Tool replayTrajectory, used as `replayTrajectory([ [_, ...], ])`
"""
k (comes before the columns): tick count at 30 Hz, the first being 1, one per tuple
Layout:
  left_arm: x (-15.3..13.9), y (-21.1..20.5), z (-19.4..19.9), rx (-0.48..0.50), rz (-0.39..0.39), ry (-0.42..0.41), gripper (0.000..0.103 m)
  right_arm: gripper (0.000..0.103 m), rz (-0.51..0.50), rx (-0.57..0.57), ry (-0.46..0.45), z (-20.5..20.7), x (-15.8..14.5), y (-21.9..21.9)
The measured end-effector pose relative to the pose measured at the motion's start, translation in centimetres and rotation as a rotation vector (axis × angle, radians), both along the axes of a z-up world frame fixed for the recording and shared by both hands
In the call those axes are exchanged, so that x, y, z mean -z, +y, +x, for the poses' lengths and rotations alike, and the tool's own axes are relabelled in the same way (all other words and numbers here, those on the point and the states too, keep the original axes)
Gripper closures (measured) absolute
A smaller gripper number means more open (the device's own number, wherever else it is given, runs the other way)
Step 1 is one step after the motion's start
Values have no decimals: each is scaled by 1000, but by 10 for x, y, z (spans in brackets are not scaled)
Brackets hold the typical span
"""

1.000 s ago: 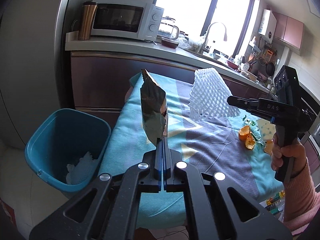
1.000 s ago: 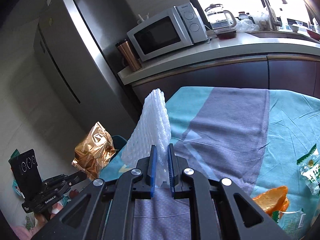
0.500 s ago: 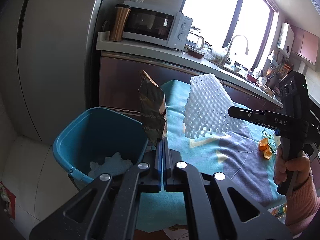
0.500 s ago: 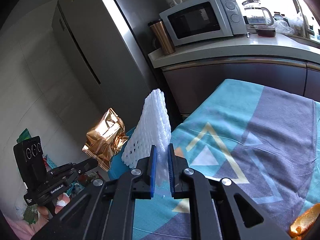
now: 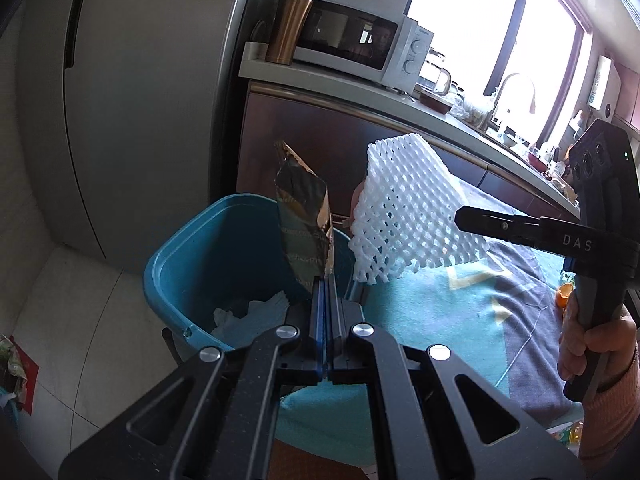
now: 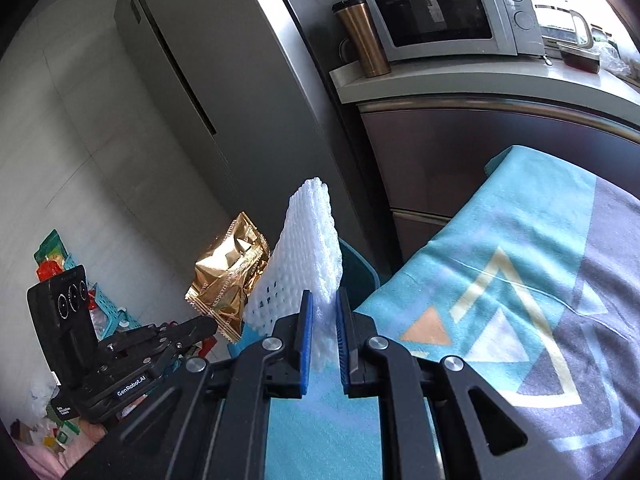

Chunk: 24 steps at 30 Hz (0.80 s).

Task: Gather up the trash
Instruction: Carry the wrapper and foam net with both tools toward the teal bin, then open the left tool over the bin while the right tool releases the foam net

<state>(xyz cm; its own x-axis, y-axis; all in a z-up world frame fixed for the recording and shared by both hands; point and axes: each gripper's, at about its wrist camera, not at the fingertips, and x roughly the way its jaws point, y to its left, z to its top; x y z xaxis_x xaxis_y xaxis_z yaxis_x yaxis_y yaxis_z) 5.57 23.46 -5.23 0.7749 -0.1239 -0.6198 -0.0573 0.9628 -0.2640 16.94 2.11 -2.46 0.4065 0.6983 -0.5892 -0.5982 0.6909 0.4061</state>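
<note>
Where the left wrist view looks down past the left tool [image 5: 325,280], its jaws are seen pressed together on the lower edge of a gold snack wrapper [image 5: 306,224], held upright over the near rim of the teal bin [image 5: 180,240]; crumpled white paper [image 5: 248,314] inside the bin is shown only here. The right tool [image 5: 466,216] is seen from the side, pinching a white foam net [image 5: 404,216] just right of the bin, over the desk's teal cloth [image 5: 440,312]. In the right wrist view the net [image 6: 308,256] is seen squeezed between that tool's blue pads [image 6: 306,332], and the wrapper's shiny gold face [image 6: 228,272] is revealed at left.
</note>
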Motion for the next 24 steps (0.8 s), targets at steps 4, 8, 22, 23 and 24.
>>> replayTrajectory([
  [4,12,10,7,-21,-6,35,102,92,-39,-5,11,6,9,19],
  [8,24,17,13,-40,-7,67,102,92,-69,-14,32,12,18,35],
  [22,64,32,42,-74,-23,156,101,89,-134,-57,91,24,40,77],
  [23,65,33,44,-77,-22,161,101,89,-139,-60,93,24,42,79],
  [24,68,33,46,-79,-18,164,101,89,-142,-64,97,25,44,81],
])
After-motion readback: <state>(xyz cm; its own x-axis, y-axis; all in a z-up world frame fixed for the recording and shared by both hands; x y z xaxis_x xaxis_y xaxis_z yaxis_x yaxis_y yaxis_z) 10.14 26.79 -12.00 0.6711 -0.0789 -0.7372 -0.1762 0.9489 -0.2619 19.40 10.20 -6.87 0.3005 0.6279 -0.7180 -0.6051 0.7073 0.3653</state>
